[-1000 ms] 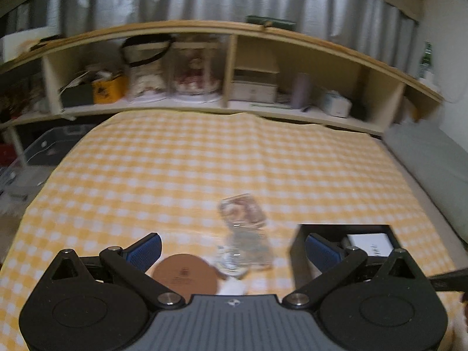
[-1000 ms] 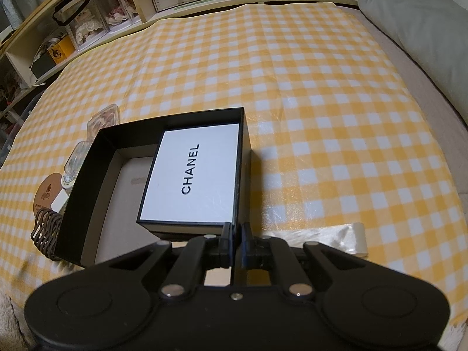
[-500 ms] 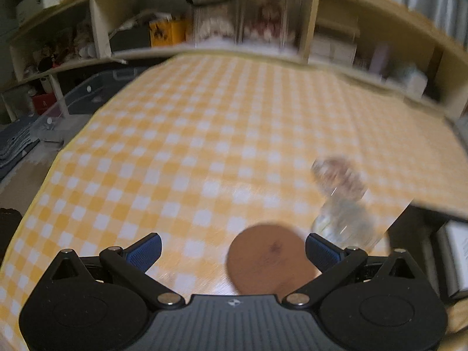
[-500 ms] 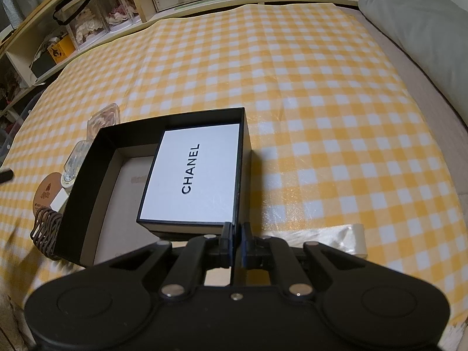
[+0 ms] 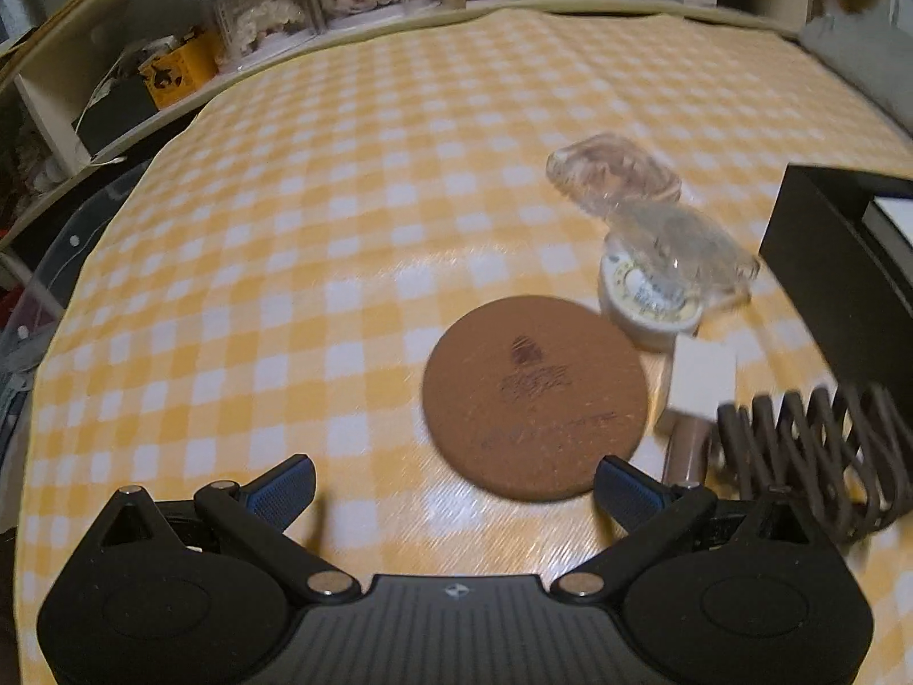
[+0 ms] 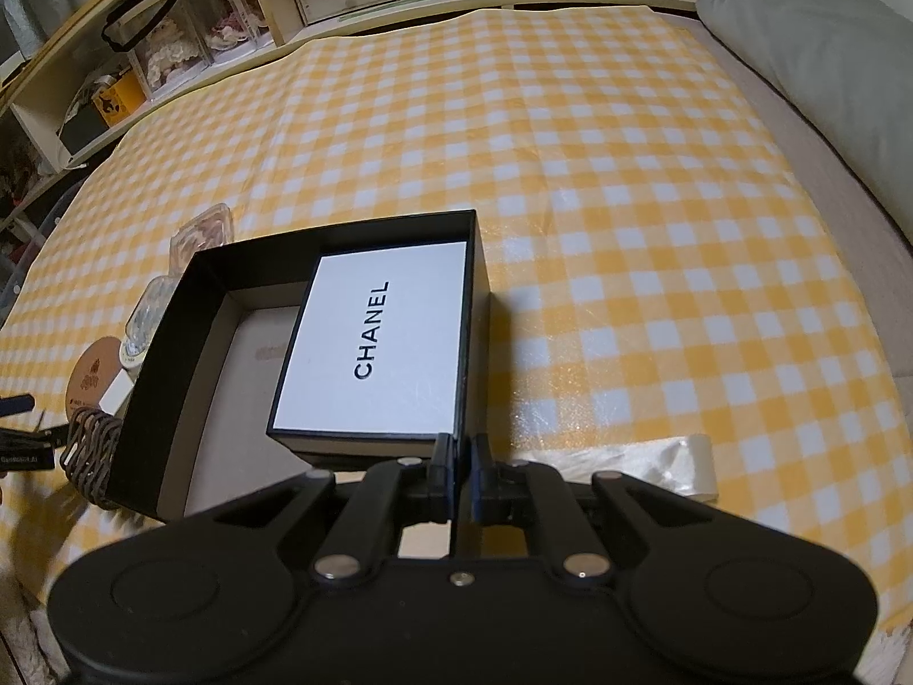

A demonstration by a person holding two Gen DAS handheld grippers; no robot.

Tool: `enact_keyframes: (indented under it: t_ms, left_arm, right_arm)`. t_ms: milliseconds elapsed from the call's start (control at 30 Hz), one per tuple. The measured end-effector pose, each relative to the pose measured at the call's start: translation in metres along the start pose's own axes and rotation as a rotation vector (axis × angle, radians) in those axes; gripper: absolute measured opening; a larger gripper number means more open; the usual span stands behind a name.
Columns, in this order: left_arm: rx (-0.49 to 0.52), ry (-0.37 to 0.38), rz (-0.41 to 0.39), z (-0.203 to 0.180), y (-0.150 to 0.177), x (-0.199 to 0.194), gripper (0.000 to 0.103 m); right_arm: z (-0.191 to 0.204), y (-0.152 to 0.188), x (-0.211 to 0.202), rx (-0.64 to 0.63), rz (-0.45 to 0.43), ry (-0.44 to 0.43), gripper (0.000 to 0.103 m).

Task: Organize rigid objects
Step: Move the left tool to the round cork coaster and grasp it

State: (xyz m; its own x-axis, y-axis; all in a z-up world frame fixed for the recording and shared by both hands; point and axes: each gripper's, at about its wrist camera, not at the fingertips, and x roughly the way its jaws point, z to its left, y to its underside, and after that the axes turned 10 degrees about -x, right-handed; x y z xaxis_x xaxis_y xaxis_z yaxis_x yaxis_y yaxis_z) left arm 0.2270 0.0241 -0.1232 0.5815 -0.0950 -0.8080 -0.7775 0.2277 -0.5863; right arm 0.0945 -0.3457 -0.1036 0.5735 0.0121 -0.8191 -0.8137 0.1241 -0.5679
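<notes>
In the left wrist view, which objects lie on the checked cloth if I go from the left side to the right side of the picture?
Round brown coaster → small white round tub → white-capped bottle → dark wire coil rack → black box at the right edge. I leave out the two clear lidded containers, because they overlap the tub.

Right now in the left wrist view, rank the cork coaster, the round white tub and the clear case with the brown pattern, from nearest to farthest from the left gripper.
1. Cork coaster, just ahead between the open fingers.
2. Round white tub, beyond the coaster, to the right.
3. Clear case, farthest back on the right.
</notes>
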Motion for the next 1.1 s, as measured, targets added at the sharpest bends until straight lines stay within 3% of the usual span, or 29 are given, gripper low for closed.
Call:
enact_keyframes:
  t_ms: [100,200,600,767,933,1100]
  left_arm:
    - [0.025,0.064,0.0,-0.009,0.001,0.005,0.103]
    - [0.012,0.082,-0.017,-0.013,0.0,0.009,0.103]
    - [-0.014,0.073,-0.092,-0.019,-0.013,0.022,0.103]
    - [-0.015,0.082,-0.069,-0.019,-0.015,0.026,0.097]
    - [-0.026,0.058,-0.056,-0.018,-0.015,0.023,0.096]
    - [-0.136,-0.009,-0.062,-0.004,-0.02,0.018,0.096]
  right_arm:
    - [0.001,0.0,0.0,-0.004,0.002,0.001,0.006]
    - [0.001,0.0,0.0,-0.005,0.001,0.002,0.006]
    - [0.002,0.0,0.001,-0.008,0.002,0.005,0.006]
    - [0.002,0.0,0.0,-0.007,0.002,0.005,0.006]
    - [0.002,0.0,0.0,-0.008,0.002,0.005,0.006]
    - [0.002,0.0,0.001,-0.006,-0.001,0.005,0.006]
